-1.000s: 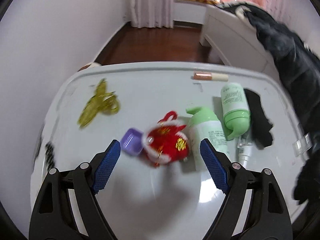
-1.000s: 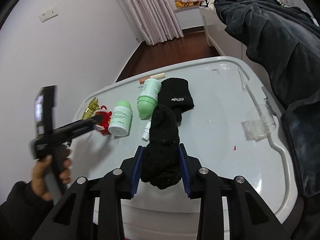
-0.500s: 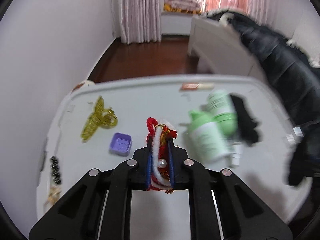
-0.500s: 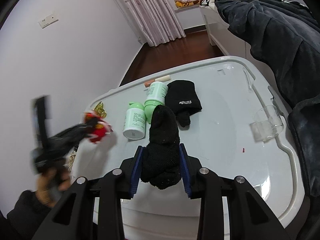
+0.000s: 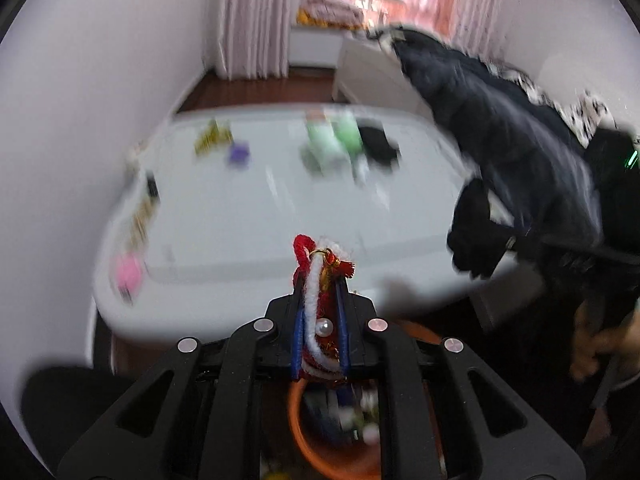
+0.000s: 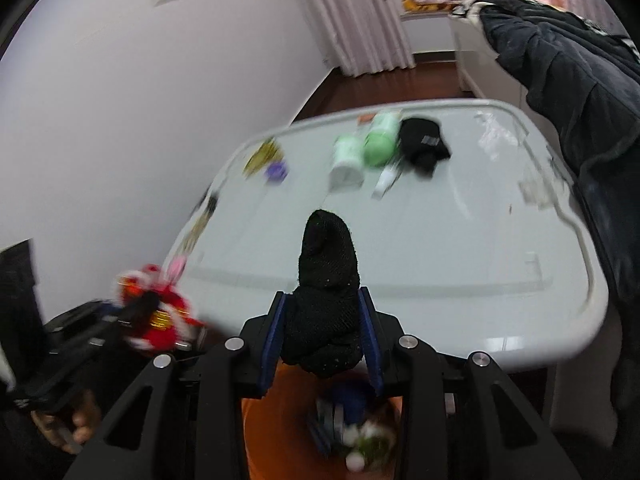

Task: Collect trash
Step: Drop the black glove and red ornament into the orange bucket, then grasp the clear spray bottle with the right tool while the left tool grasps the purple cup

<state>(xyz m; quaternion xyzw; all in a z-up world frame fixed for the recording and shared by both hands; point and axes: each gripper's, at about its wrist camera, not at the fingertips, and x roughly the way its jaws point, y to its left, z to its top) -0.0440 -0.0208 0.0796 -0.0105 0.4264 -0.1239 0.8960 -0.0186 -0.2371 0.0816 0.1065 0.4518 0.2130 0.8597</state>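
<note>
White table (image 6: 460, 264) with a raised rim, two green-and-white bottles (image 6: 362, 148) side by side near its far edge, black cloth (image 6: 422, 142) just beside them, small white tube (image 6: 386, 180), gold clip (image 6: 262, 156) and purple piece (image 6: 277, 171) toward the far left corner, blurred small items along the left edge

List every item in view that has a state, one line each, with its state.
left gripper: shut on the red ornament.
red ornament: clamped, off the table, above the orange bin.
right gripper: shut on the black sock.
black sock: clamped, toe pointing up.
orange bin: open-topped, trash already inside.
green bottles: lying on their sides on the white table.
</note>
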